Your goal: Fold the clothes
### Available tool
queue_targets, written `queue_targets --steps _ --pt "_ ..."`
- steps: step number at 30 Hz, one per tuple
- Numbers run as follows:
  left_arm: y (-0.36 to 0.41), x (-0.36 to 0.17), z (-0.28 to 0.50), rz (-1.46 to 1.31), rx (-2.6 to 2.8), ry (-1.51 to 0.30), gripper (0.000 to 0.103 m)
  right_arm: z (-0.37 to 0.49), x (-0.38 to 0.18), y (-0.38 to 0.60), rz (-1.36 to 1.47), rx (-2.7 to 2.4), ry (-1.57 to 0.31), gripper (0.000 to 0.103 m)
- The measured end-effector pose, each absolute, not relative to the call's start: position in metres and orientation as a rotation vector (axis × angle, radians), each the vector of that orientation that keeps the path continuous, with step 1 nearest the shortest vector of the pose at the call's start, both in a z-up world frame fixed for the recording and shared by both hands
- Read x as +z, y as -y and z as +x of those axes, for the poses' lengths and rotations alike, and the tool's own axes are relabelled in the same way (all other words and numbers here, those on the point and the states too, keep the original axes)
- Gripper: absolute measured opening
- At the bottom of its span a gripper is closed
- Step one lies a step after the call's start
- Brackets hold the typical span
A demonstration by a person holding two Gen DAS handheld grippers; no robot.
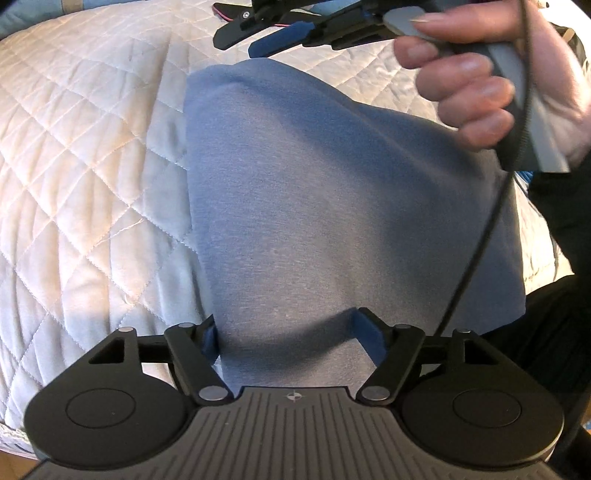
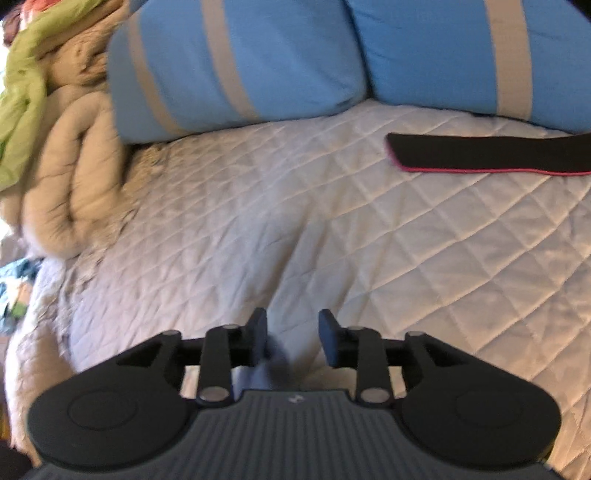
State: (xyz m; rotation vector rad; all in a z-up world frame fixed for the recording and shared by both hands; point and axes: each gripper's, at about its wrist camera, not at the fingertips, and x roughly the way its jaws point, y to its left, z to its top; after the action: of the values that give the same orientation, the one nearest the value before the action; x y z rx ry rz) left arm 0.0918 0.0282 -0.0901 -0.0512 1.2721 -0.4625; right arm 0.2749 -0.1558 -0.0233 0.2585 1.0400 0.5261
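A grey-blue garment (image 1: 332, 206) lies folded on the white quilted bed (image 1: 85, 177). My left gripper (image 1: 290, 334) is open, its fingers set wide on either side of the garment's near edge, low over the cloth. My right gripper (image 1: 266, 35) shows at the top of the left wrist view, held in a hand beyond the garment's far end. In the right wrist view the right gripper (image 2: 291, 338) is open and holds nothing, over bare quilt (image 2: 332, 221); a bit of the grey-blue cloth (image 2: 266, 373) shows just below its fingers.
Two blue pillows with beige stripes (image 2: 258, 59) lie at the head of the bed. A beige rolled blanket (image 2: 74, 177) and green cloth (image 2: 22, 92) sit at the left. A black strip with pink trim (image 2: 491, 153) lies at the right.
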Motion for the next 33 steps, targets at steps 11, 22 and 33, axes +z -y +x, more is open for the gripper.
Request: queue_targets --steps 11,22,33 --pt "-0.04 -0.09 0.089 -0.061 -0.461 -1.275 0.071 0.254 -0.022 0.155 0.175 0.587 -1.034 0.001" --pt "-0.052 -0.089 0.087 -0.051 -0.466 -1.276 0.072 0.266 -0.031 0.183 0.288 0.465 -1.021 0.001" --pt "-0.108 -0.072 0.086 -0.297 -0.401 -1.236 0.074 0.231 -0.003 0.236 0.239 0.455 -0.996 0.066"
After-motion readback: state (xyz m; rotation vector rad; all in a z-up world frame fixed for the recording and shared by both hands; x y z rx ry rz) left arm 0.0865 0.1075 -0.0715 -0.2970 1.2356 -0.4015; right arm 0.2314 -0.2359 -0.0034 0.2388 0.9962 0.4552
